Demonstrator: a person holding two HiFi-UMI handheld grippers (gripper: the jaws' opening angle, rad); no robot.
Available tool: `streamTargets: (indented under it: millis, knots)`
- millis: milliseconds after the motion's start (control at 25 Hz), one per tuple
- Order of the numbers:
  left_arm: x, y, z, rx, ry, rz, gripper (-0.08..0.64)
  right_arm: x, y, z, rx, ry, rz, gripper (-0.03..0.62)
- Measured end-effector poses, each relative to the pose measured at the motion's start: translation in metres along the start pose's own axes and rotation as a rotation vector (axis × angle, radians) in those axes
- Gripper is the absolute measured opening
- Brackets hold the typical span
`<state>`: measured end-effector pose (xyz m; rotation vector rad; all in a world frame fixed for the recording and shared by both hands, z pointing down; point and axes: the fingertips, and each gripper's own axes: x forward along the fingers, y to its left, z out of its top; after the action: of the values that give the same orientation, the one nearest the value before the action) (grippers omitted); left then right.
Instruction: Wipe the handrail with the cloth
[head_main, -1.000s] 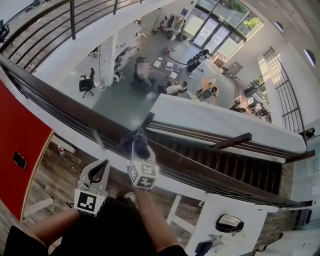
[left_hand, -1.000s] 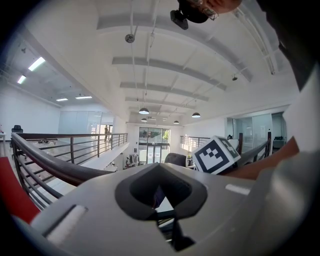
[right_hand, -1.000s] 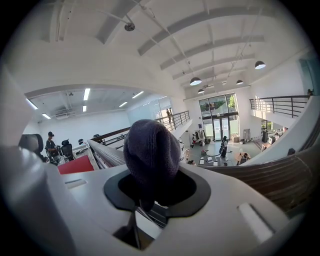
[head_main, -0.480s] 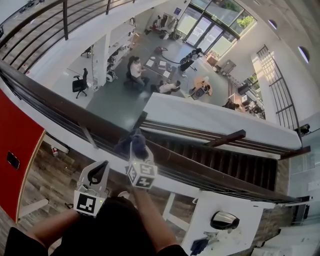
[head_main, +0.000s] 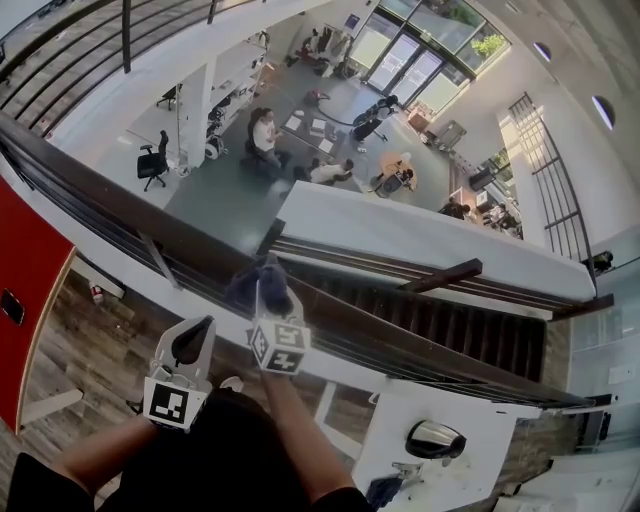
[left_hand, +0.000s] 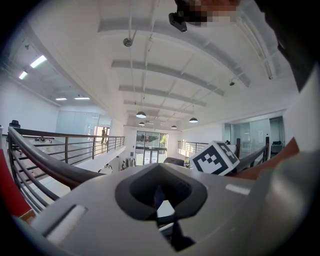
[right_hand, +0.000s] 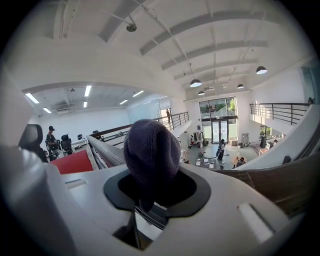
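Observation:
A dark handrail runs from upper left to lower right across the head view. My right gripper is shut on a dark blue knitted cloth, which rests on top of the rail. In the right gripper view the cloth bulges out between the jaws, with the handrail behind it. My left gripper hangs just short of the rail, to the left of the right one, shut and holding nothing. In the left gripper view the left gripper points along the handrail.
Beyond the rail is a drop to a lower floor with desks, chairs and people. A dark stair descends to the right. A red wall panel stands at the left. A white desk lies at the lower right.
The head view has drifted, and the background has slid to the left. The cloth and right gripper now sit a little farther right along the rail. The left gripper keeps its place beside them.

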<state>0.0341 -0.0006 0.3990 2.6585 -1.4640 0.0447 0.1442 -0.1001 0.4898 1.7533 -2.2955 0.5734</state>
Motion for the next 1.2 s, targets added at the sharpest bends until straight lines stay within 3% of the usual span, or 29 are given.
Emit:
streamTargets:
  millis: [320, 1200]
  knots:
    - [0.003, -0.017, -0.007, 0.004, 0.005, -0.002, 0.0, -0.008, -0.009, -0.002, 0.005, -0.014, 0.015, 0.106]
    - [0.004, -0.044, -0.023, 0.036, 0.051, -0.083, 0.0, -0.035, -0.05, -0.006, 0.057, -0.055, -0.069, 0.106]
